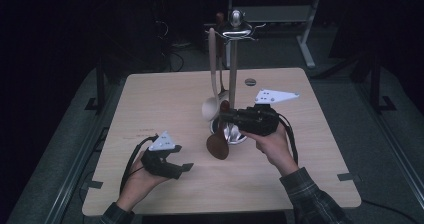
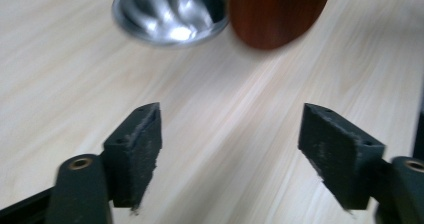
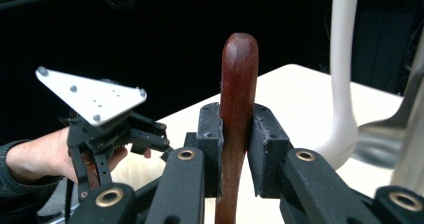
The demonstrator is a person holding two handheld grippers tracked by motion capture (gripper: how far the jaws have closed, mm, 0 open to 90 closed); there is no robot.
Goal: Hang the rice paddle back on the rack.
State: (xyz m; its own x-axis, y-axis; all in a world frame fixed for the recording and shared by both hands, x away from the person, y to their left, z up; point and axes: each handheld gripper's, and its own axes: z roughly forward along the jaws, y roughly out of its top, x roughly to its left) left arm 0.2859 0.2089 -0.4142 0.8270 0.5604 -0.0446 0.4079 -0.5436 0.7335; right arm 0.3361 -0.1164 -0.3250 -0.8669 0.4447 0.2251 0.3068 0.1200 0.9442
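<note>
The dark wooden spatula [image 3: 239, 109] is being gripped by the right claw [image 3: 235, 134] beside the utensil stand [image 1: 233, 74]; hanging it is judged outstanding. The left claw [image 2: 230, 154] is being held released over the worktop [image 1: 165, 104].

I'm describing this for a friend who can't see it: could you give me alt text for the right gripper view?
Two black jaws clamp the handle of a dark wooden spoon, which stands upright between them. Behind it, a hand holds the other gripper over a pale wooden table, and a cream ladle hangs at right.
</note>
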